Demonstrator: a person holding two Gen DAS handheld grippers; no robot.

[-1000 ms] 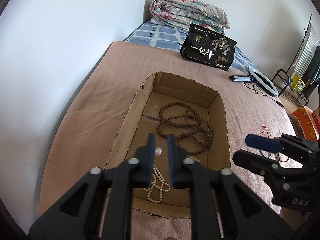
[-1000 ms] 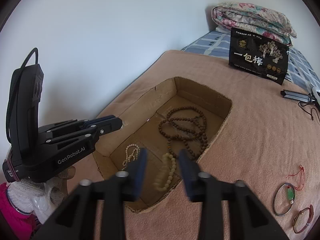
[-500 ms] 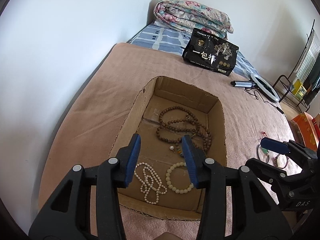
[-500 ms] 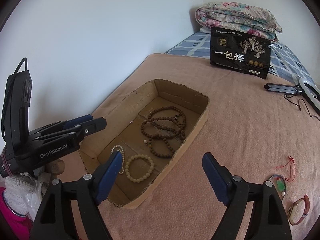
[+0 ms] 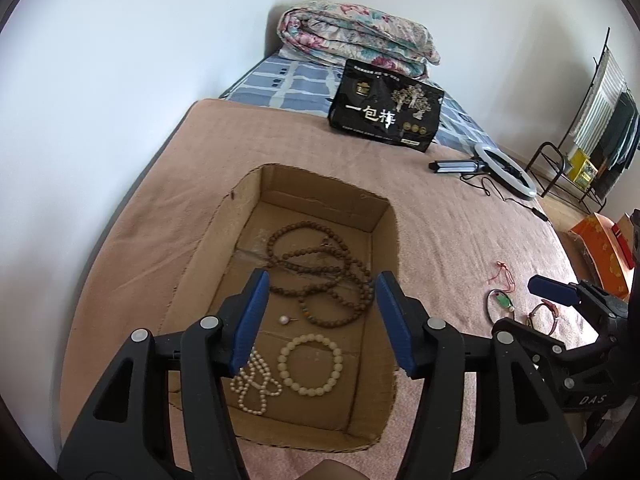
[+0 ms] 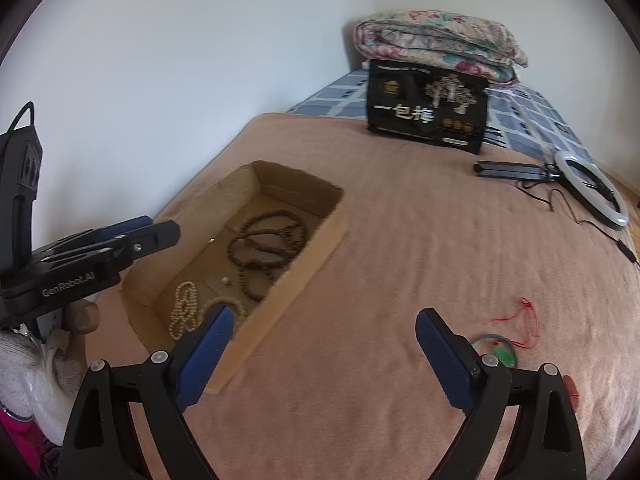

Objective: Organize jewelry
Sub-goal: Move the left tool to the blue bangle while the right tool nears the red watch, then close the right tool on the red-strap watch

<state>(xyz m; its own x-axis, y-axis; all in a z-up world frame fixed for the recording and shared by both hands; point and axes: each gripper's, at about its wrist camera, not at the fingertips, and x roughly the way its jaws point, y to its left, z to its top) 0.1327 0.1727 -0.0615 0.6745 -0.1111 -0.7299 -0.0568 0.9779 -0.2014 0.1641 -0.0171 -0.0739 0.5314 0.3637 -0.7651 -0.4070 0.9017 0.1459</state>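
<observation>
The cardboard box lies sunk in the pink blanket. Inside it are a long brown bead necklace, a white pearl strand, a cream bead bracelet and a single loose pearl. My left gripper hovers over the box's near half, jaws opening, nothing between them. My right gripper hangs over the blanket right of the box, jaws opening wide and empty. On the blanket further right lie a bangle with a green charm and red string and a reddish bracelet.
A black printed package stands at the far end of the bed before a folded floral quilt. A ring light with its cable lies at the right edge. A white wall runs along the left side.
The left gripper opened and dropped the small pearl into the box, then drew back. The right gripper opened, left the cream bracelet in the box and swung right over the blanket.
</observation>
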